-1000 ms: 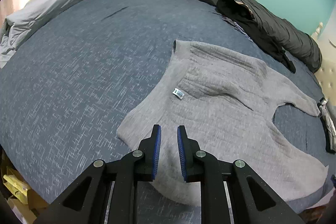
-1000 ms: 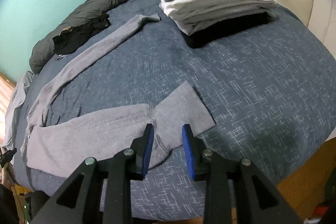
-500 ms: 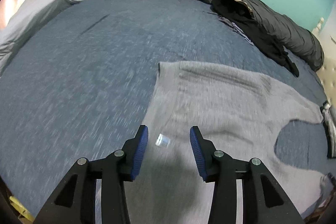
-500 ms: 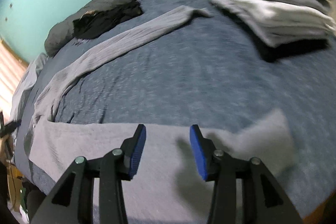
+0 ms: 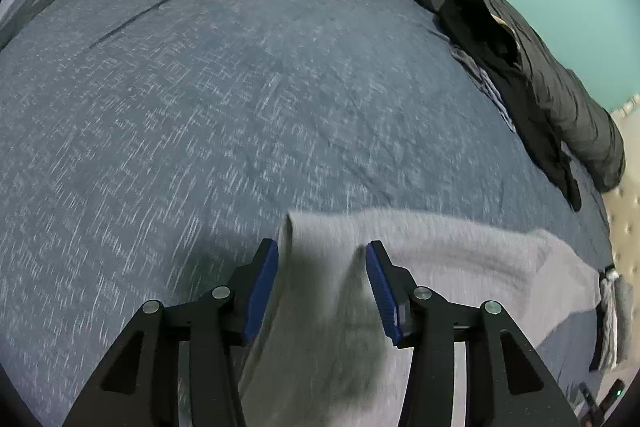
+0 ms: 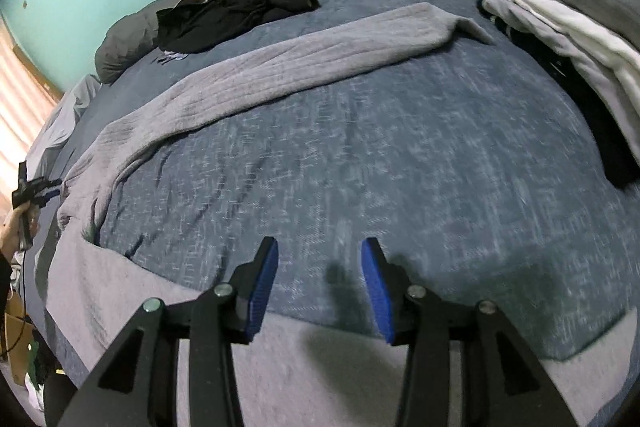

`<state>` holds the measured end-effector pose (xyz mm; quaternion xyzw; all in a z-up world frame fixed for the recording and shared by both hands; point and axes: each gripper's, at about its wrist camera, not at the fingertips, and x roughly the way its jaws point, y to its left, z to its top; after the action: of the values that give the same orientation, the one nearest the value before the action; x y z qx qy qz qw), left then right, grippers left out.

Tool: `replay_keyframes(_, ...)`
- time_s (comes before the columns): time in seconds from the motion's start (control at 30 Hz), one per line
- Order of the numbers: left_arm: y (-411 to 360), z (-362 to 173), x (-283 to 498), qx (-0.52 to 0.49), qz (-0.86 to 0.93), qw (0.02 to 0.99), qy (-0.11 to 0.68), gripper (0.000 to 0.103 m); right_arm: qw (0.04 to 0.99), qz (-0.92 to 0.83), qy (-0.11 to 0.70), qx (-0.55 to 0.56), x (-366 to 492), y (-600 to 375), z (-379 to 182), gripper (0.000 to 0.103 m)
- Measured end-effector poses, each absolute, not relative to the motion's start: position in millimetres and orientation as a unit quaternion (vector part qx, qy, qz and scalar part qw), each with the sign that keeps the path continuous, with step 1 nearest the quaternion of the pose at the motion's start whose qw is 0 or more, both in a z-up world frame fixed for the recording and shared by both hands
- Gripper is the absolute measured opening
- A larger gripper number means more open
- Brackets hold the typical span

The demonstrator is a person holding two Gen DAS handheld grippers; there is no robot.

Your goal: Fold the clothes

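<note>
Right wrist view: grey ribbed leggings (image 6: 280,67) lie spread on the blue-flecked bedspread (image 6: 400,167), one leg stretching toward the folded clothes stack (image 6: 560,27). The right gripper (image 6: 320,283) hangs over the near leg, blue pads apart. The left gripper (image 5: 322,287), jaws opening, straddles the waistband corner, unpinched.

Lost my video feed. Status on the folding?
Left tongs opening, over grey garment corner, no grip. Right tongs open, empty, above its near edge. Far leg still unfolded. Folded stack at right, clear.
</note>
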<state>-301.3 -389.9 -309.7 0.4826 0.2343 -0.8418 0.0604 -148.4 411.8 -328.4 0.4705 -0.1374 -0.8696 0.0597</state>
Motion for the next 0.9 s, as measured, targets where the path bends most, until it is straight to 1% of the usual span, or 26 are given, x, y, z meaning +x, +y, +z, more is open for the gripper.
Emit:
replay_keyframes(0.17, -392.9, -320.9, -310.9, 0.482, -0.834, 0.046, 0.265, 0.050, 0.066, -0.867, -0.135, 0.476, -156.0, 398.4, -336.6, 0.044)
replay_keyframes(0.2, -391.3, -321.1, -311.4, 0.482, -0.834, 0.043, 0.265, 0.041, 0.067, -0.865, -0.134, 0.478, -156.3, 395.8, -338.7, 0.044)
replay_keyframes(0.23, -389.8, -320.5, -311.9, 0.482, -0.835, 0.038, 0.263, 0.025, 0.068, -0.865, -0.132, 0.479, -156.6, 393.2, -339.8, 0.044)
replay_keyframes(0.27, -387.3, -317.7, -311.5, 0.481, -0.838, 0.034, 0.258, 0.014, 0.069, -0.865, -0.129, 0.481, -156.9, 390.5, -341.0, 0.044)
replay_keyframes(0.3, -383.6, -313.6, -309.7, 0.479, -0.841, 0.033, 0.248, 0.008, 0.070, -0.865, -0.129, 0.480, -156.7, 388.8, -341.2, 0.044)
replay_keyframes(0.33, -380.1, -308.7, -306.9, 0.476, -0.846, 0.029, 0.241, 0.006, 0.071, -0.865, -0.128, 0.479, -156.5, 387.0, -341.4, 0.044)
replay_keyframes(0.47, -360.1, -282.6, -286.5, 0.457, -0.863, -0.004, 0.214, 0.004, 0.074, -0.865, -0.138, 0.476, -153.6, 383.6, -340.2, 0.044)
replay_keyframes(0.57, -341.0, -272.1, -269.2, 0.461, -0.870, -0.021, 0.176, 0.004, 0.080, -0.865, -0.146, 0.474, -151.3, 381.5, -337.6, 0.044)
replay_keyframes(0.73, -321.2, -283.4, -243.8, 0.488, -0.861, -0.037, 0.139, 0.004, 0.088, -0.866, -0.154, 0.468, -145.6, 375.1, -331.0, 0.044)
replay_keyframes(0.9, -313.1, -301.3, -232.4, 0.507, -0.853, -0.034, 0.119, 0.004, 0.093, -0.867, -0.154, 0.464, -142.9, 371.6, -325.8, 0.044)
